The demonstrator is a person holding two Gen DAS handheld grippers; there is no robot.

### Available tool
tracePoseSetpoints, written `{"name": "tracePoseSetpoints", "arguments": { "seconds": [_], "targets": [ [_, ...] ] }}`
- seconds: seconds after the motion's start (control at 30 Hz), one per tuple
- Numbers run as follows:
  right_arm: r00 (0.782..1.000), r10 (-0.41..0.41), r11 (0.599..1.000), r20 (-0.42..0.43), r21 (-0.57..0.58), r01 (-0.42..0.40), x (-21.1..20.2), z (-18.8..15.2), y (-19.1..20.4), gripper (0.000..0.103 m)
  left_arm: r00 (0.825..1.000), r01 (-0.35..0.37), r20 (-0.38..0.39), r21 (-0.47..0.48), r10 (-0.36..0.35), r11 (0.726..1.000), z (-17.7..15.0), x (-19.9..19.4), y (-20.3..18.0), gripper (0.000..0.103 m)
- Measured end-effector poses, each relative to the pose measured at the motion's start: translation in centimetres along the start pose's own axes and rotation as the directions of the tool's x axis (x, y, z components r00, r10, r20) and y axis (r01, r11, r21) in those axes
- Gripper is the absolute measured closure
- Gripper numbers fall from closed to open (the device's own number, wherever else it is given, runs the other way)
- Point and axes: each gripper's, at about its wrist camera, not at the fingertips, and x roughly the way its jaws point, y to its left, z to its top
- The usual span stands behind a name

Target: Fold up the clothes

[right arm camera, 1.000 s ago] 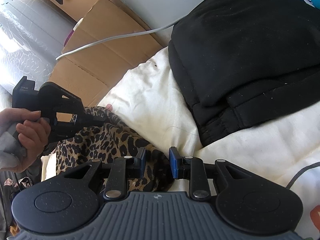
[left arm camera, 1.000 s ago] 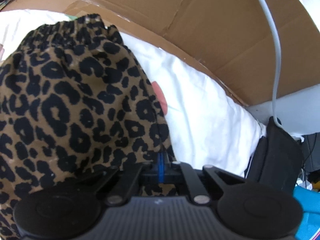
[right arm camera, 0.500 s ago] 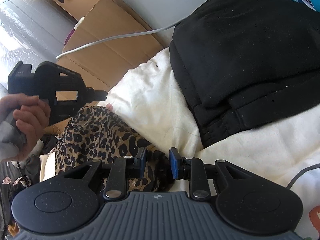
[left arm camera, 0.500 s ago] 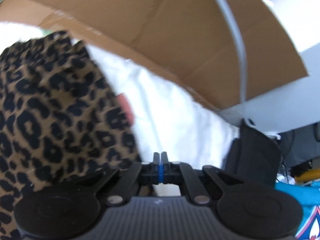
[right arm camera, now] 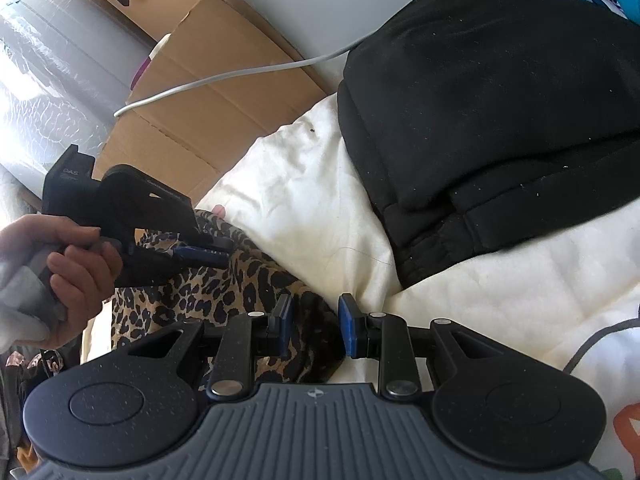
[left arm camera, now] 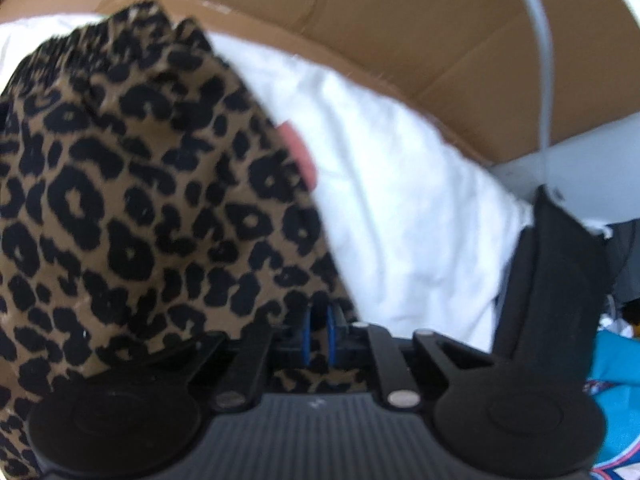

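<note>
Lying bunched at the lower left of the right wrist view, leopard-print garment (right arm camera: 244, 292) on white bedding (right arm camera: 320, 208), gathered waistband edge toward the cardboard (right arm camera: 208, 92) at upper left. Bounded on the right by a folded black garment (right arm camera: 500, 112) filling the upper right, its hem near the leopard cloth but apart; bare bedding between them, more open bedding at lower right. Grey cable (right arm camera: 240, 74) draped across the cardboard. Left gripper (left arm camera: 319, 330) pointing steeply down over the leopard cloth's right edge, fingers parting with a narrow gap, cloth under and behind them; whether any fold sits between, cannot tell. Seen from the right wrist view at mid left, gripped by a hand (right arm camera: 68, 272) with curled knuckles. Right gripper (right arm camera: 315, 326) angled down, fingers partly spread, a hump of leopard cloth between them without clear pressing.
</note>
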Motion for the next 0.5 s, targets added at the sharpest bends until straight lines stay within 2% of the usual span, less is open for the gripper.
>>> {"name": "tracePoseSetpoints", "arguments": {
  "seconds": [0.13, 0.37, 0.5],
  "targets": [
    [1.000, -0.001, 1.000, -0.002, 0.001, 0.001, 0.1, -0.1, 0.0, 0.076, 1.000, -0.010, 0.004, -0.026, 0.010, 1.000, 0.1, 0.2, 0.1, 0.087],
    [1.000, -0.002, 1.000, -0.006, -0.003, 0.002, 0.1, -0.2, 0.0, 0.076, 1.000, -0.018, -0.003, -0.026, 0.018, 0.999, 0.6, 0.7, -1.0, 0.068],
    [1.000, -0.004, 1.000, -0.005, 0.005, 0.004, 0.0, -0.3, -0.1, 0.075, 0.999, -0.045, -0.006, -0.033, 0.045, 0.998, 0.7, 1.0, -1.4, 0.069]
  ]
}}
